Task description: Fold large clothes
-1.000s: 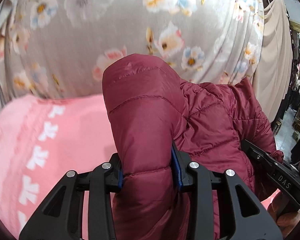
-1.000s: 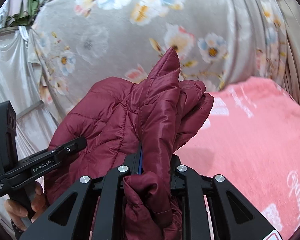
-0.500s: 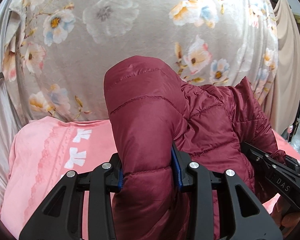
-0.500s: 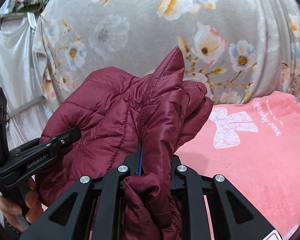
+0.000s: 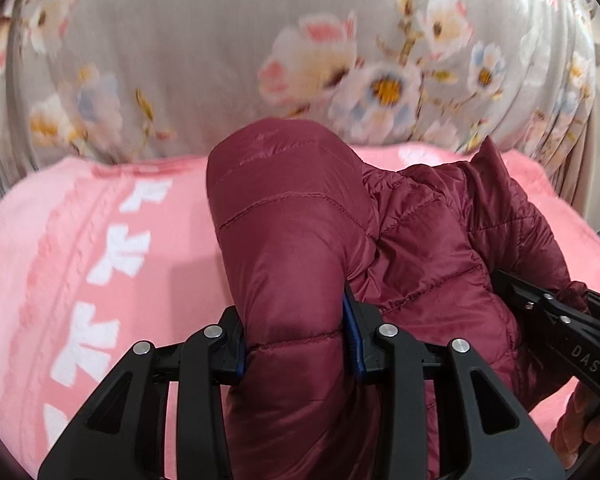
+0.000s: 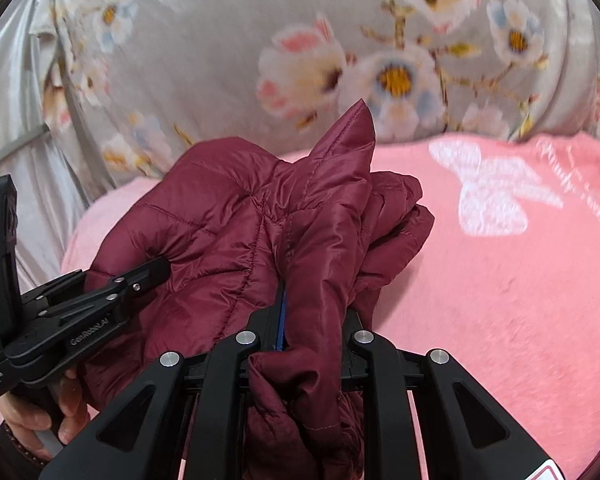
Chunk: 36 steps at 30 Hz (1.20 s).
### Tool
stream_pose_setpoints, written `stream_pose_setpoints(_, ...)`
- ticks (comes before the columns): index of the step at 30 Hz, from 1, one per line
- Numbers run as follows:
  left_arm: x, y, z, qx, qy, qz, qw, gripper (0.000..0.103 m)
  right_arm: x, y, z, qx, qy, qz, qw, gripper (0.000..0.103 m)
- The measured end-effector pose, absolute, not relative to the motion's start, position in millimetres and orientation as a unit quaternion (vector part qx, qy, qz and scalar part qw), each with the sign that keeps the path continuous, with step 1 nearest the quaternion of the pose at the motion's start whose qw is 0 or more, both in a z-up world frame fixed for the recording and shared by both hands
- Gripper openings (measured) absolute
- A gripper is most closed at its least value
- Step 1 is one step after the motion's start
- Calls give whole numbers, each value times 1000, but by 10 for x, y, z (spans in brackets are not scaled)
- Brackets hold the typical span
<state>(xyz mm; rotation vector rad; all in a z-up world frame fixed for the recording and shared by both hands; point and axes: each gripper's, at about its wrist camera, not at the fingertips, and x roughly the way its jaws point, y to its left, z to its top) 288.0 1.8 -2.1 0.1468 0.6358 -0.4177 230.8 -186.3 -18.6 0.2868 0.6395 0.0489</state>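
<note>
left gripper: black two-finger left gripper (image 5: 298, 344), jaws partway closed, blue pads clamped on a thick padded fold of the dark red quilted puffer jacket (image 5: 416, 248)
right gripper: black two-finger right gripper (image 6: 312, 328), jaws nearly shut, pinching a thinner bunched edge of the jacket
jacket place: hangs bunched between both grippers, over the near part of the pink fleece blanket with white bow prints (image 5: 100, 248); cannot tell if it touches
step: judged carrying the jacket to the blanket for laying out, no fold made yet
next move: likely lower and spread flat, both grips kept
jacket look: shiny, puffy, stitched in channels, one corner pointing up
far: grey floral curtain (image 5: 220, 60) behind the blanket
</note>
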Motion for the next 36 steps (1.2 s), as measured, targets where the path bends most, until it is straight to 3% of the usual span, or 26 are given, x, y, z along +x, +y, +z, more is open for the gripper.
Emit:
stream_pose_setpoints(5,2998,102,-326,61,322,-187,926,42,2402,-1928,-532,148,341,24,928,17)
stream_pose_setpoints(9,3154,245,-545,26,356,-177,917,61,2454,-1969,-607,158,353,35,921,29)
stream_pose_setpoints(14,3105,449,-438,-7,372,-157,915,62,2272,-2099,-353,176,366,40,913,34)
stream_pose_setpoints(20,2807,554,68,8,364,-113,925,62,1974,-2031,206,140,327,1,935,36)
stream_pose_setpoints(24,2794,385,222,5,384,-105,917,62,2187,-1677,357,82,342,10,936,15)
stream_pose_setpoints(36,3257,92,-277,21,438,-40,898,65,2962,-1719,-336,95,403,-56,908,4)
